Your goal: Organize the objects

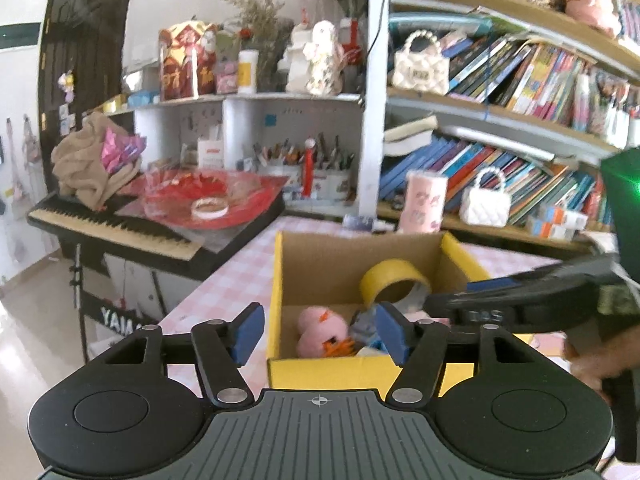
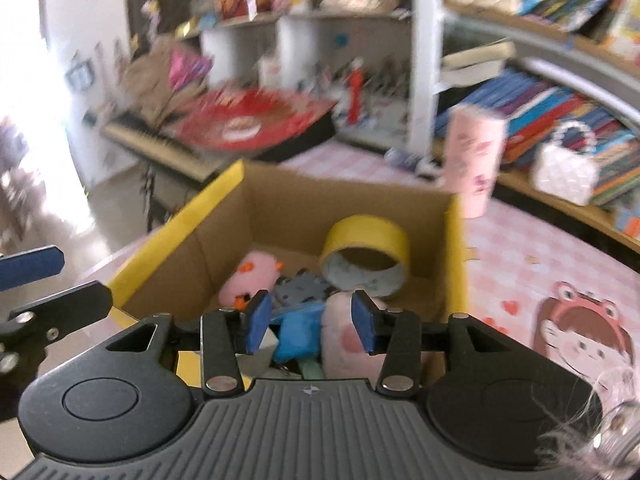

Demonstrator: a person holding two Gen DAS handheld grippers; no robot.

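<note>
A yellow-edged cardboard box [image 1: 288,372] [image 2: 224,192] stands on the pink checked table. Inside lie a yellow tape roll [image 1: 394,278] [image 2: 366,254], a pink plush chick [image 1: 320,330] [image 2: 250,278], a grey-and-blue toy [image 2: 300,312] and a pale pink plush [image 2: 342,336]. My left gripper [image 1: 320,334] is open and empty, just before the box's near wall. My right gripper [image 2: 314,320] is open and empty, over the box's near right part above the toys. The right gripper also shows in the left wrist view [image 1: 520,300], reaching over the box.
A pink cup [image 1: 424,202] [image 2: 474,166] and a white quilted purse [image 1: 486,202] [image 2: 566,170] stand behind the box by the bookshelf [image 1: 520,128]. A keyboard [image 1: 116,228] with a red plate lies at the left. A cartoon sticker [image 2: 580,332] marks the table on the right.
</note>
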